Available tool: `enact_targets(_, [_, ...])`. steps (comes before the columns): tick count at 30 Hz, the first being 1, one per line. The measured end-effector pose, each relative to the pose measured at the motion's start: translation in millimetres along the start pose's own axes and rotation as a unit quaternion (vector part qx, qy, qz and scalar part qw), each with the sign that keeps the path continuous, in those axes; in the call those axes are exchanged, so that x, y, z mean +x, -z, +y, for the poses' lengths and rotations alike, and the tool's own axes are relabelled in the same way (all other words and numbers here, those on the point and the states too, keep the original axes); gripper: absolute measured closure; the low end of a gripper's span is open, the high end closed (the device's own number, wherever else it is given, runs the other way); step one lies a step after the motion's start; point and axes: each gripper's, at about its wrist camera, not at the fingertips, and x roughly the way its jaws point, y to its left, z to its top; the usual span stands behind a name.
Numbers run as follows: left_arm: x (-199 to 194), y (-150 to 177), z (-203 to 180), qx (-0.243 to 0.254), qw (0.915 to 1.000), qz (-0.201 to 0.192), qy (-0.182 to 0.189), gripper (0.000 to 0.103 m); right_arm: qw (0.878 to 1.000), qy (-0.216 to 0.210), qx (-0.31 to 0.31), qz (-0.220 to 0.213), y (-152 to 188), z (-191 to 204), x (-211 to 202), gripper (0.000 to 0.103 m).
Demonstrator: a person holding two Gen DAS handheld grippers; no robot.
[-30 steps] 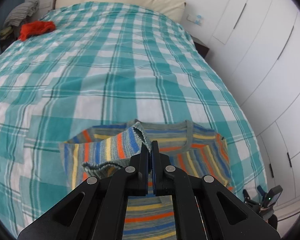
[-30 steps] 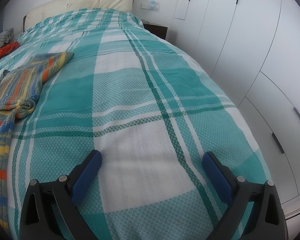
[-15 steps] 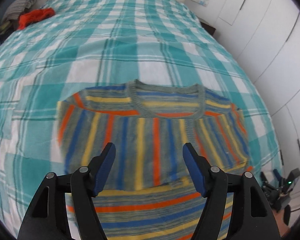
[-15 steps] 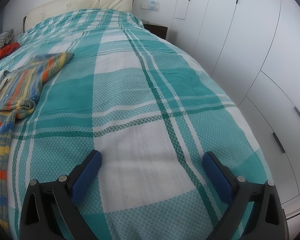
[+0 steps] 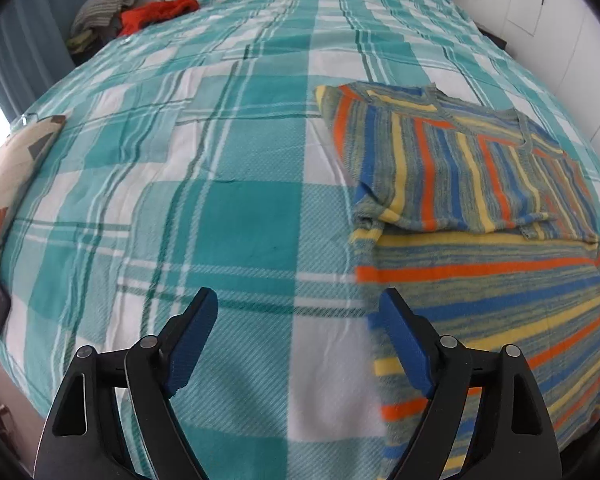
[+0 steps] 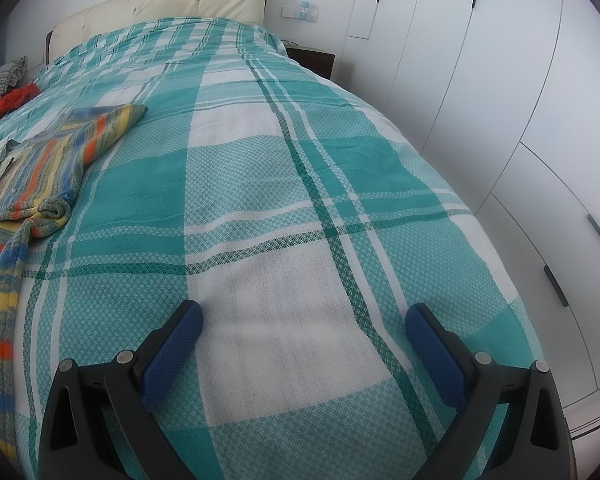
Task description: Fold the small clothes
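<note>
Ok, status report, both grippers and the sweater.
Left gripper empty, jaws opening, beside the striped sweater. Right gripper open, empty, over bare bedspread. Sweater sleeves folded in, bottom half still flat. Nothing in the way.

A home bedroom: a bed point(image 6: 300, 208) under a teal-and-white checked bedspread fills the view, with a cream padded headboard point(image 6: 160, 8) at 12 o'clock. White fitted wardrobe doors point(image 6: 520, 100) with dark handles line the wall at 3 o'clock. A dark bedside table point(image 6: 314, 62) and wall switches point(image 6: 300, 13) lie toward 1 o'clock.
</note>
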Motion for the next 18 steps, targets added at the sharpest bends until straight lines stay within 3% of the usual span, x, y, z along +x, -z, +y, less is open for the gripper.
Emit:
enact_targets(9, [15.8,48.5,46.0,-0.085,0.9963,-0.006,0.011,0.011,1.000,0.000,0.000,0.000,-0.2,-0.2,0.3,0.003])
enact_targets(13, [20.3,54.5,40.3,-0.057,0.9983,-0.012,-0.008,0.001,1.000,0.000,0.001,-0.002,0.6,-0.6,-0.3,0.003])
enact_targets(18, [24.6,55.7,41.1,-0.067,0.9977,-0.013,-0.007,0.000,1.000,0.001,0.002,-0.002,1.5,-0.3,-0.6,0.003])
